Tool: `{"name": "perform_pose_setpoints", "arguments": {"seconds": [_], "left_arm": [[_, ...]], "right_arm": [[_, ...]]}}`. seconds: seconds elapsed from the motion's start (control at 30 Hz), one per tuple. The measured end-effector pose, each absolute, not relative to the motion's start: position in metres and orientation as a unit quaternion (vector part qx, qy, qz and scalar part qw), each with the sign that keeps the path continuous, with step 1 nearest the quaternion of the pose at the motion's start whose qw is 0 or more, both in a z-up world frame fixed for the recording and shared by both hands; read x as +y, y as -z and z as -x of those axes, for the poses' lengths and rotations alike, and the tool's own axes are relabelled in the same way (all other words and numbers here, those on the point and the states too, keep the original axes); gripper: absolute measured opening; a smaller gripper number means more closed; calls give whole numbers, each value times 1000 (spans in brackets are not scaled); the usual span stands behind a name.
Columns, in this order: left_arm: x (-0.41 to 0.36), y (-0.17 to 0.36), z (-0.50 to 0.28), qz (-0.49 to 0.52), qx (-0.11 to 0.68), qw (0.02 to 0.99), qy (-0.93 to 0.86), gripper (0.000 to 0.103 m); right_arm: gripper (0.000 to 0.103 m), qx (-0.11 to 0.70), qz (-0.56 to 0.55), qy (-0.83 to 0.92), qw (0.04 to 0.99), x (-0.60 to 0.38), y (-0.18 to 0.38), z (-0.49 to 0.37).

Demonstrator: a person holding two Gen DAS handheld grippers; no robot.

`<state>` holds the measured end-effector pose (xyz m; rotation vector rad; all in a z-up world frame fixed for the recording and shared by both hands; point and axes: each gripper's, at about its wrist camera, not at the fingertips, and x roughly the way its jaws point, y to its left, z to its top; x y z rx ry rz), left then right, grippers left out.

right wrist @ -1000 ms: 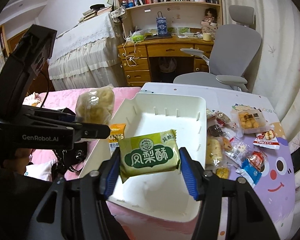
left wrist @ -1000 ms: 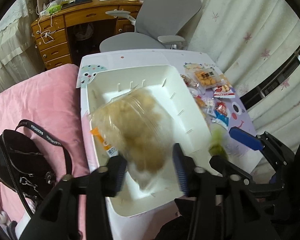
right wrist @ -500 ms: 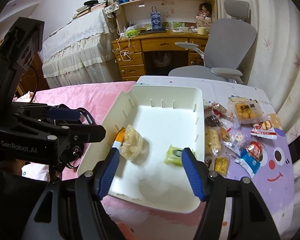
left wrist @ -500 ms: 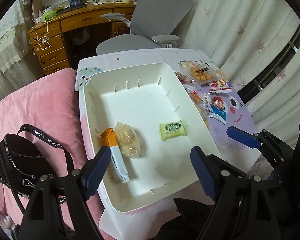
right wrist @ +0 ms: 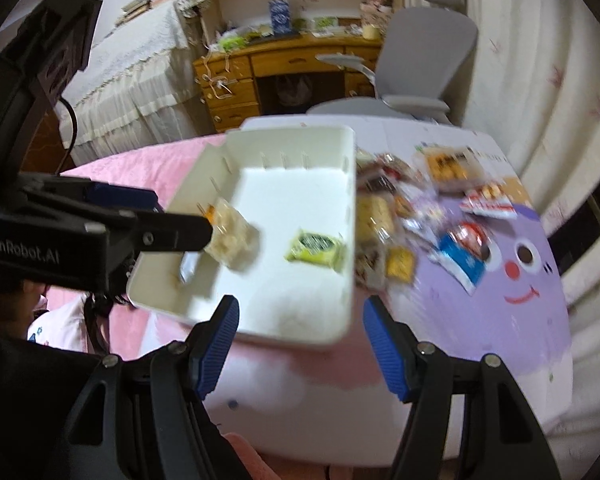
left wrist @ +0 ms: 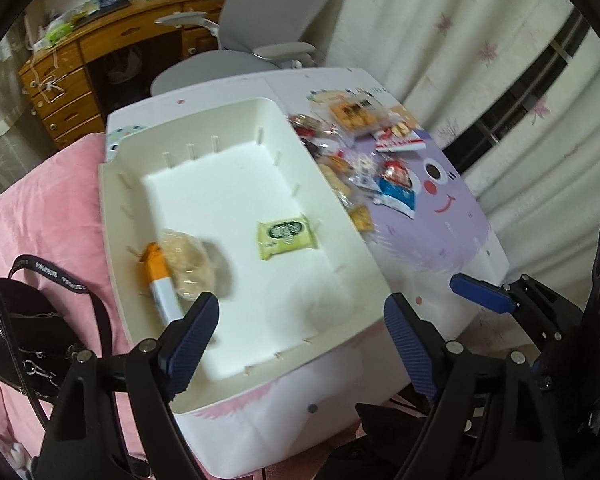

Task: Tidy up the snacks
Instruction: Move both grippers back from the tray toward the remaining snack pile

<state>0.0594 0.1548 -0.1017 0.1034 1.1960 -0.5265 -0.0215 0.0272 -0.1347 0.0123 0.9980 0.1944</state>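
Both my grippers, left (left wrist: 300, 336) and right (right wrist: 298, 344), now wide and empty, puffs bag (left wrist: 188, 262) and green packet (left wrist: 286, 234) dropped in the bin (left wrist: 116, 208), near its left and right walls.

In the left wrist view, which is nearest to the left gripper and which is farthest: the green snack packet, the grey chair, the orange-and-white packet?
1. orange-and-white packet, beside the left finger, in the tray.
2. green snack packet, mid-tray.
3. grey chair, behind the table.
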Motion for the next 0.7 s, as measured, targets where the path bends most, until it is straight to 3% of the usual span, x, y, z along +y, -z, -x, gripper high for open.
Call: {"name": "perform_pose_setpoints", "arguments": {"seconds": [0.7], "left_arm": [[21, 119, -89, -86, 580, 772, 245, 84]], "right_arm": [[65, 533, 1, -65, 844, -81, 174, 18]]}}
